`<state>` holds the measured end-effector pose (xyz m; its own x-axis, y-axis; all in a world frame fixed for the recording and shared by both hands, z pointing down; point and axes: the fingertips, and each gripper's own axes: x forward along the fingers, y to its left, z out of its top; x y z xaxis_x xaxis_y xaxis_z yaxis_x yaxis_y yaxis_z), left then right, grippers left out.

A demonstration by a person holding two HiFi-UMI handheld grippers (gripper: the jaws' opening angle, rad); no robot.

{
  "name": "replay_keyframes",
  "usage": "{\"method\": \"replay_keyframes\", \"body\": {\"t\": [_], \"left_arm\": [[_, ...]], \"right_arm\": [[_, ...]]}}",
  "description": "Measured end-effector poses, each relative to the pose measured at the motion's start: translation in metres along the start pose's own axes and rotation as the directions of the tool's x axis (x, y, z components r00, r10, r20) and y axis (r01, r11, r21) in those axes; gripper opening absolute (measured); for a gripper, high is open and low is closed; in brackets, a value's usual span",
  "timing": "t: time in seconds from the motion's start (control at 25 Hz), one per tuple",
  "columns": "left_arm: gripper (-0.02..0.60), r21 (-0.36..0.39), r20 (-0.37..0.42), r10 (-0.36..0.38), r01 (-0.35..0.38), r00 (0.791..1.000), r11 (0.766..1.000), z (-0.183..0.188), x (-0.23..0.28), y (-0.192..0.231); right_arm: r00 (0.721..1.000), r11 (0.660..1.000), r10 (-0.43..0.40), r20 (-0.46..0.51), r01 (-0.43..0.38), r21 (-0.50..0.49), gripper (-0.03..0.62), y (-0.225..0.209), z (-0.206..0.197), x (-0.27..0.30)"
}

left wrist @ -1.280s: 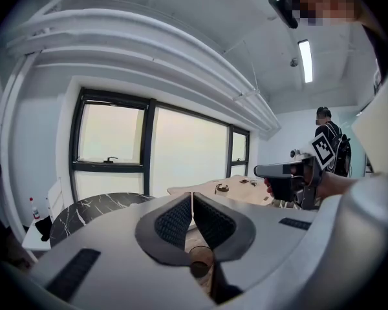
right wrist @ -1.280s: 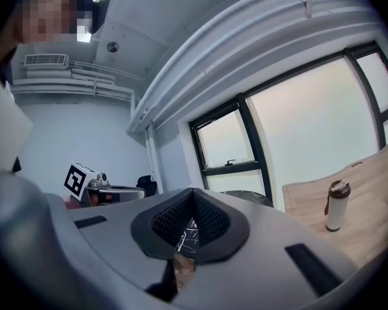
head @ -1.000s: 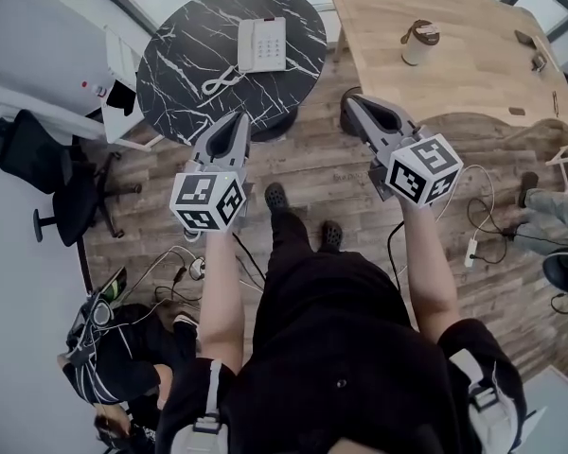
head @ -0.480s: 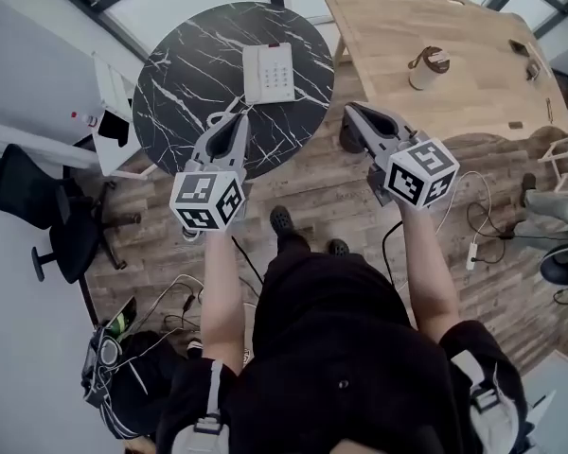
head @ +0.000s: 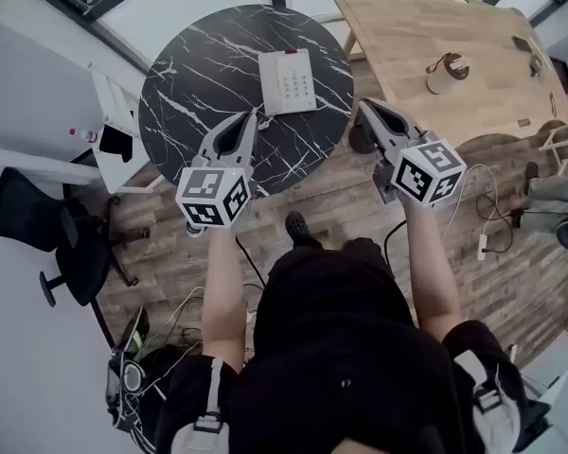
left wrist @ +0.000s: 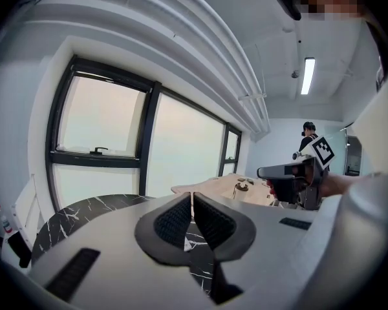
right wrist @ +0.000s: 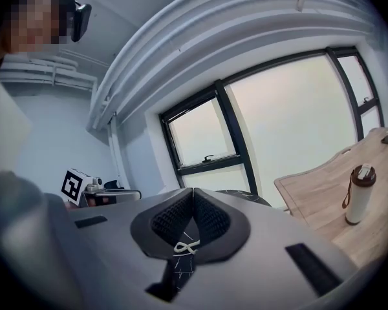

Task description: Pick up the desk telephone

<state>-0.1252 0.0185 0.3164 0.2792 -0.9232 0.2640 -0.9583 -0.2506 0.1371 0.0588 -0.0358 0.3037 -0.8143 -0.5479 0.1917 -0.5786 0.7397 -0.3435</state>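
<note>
Looked like approach step. Saw left tool and right tool both shut, empty. Spotted desk telephone toward right edge of round surface, ungripped. Probably needed jaws opened first, then reach.

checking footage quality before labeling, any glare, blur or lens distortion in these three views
Head view: evenly lit and sharp, the telephone clear, straight edges bent by the wide lens. Left gripper view: strong fisheye with dark corners, the window washed out white. Right gripper view: the same fisheye vignette, its window overexposed too.
</note>
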Motion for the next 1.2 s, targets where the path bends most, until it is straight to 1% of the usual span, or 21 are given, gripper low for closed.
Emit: {"method": "replay_keyframes", "body": {"t": [0.08,0.2,0.36,0.48,0.68,0.84,1.0,1.2], "left_arm": [[0.023,-0.004,-0.013,-0.015,0.015,1.000,1.000,-0.003,0.001,0.011],[0.023,-0.015,-0.031,-0.041,0.041,0.999,0.999,-0.009,0.005,0.022],[0.023,-0.037,-0.046,-0.075,0.074,0.996,0.997,-0.016,0.011,0.028],[0.023,-0.049,-0.055,-0.082,0.079,0.995,0.996,-0.023,0.014,0.031],[0.023,-0.100,-0.092,-0.086,0.077,0.992,0.992,-0.051,0.020,0.039],[0.023,-0.150,-0.110,-0.102,0.085,0.989,0.985,-0.065,0.024,0.044],[0.023,-0.155,-0.132,-0.090,0.069,0.987,0.985,-0.072,0.027,0.056],[0.023,-0.166,-0.143,-0.084,0.060,0.986,0.984,-0.075,0.046,0.070]], "right_arm": [[1.000,1.000,-0.013,0.006,0.013,0.024,0.029,0.004,-0.003,0.009],[0.999,0.999,-0.042,-0.013,0.042,0.028,0.029,0.009,-0.013,0.019],[0.995,0.995,-0.091,-0.042,0.093,0.044,0.029,0.004,-0.023,0.025],[0.992,0.992,-0.112,-0.058,0.114,0.048,0.029,0.000,-0.026,0.028],[0.988,0.991,-0.116,-0.106,0.122,0.049,0.029,-0.004,-0.045,0.039],[0.983,0.990,-0.118,-0.139,0.127,0.060,0.029,-0.012,-0.055,0.050],[0.981,0.990,-0.112,-0.157,0.123,0.067,0.030,-0.019,-0.061,0.065],[0.979,0.989,-0.104,-0.173,0.120,0.083,0.031,-0.031,-0.066,0.088]]}}
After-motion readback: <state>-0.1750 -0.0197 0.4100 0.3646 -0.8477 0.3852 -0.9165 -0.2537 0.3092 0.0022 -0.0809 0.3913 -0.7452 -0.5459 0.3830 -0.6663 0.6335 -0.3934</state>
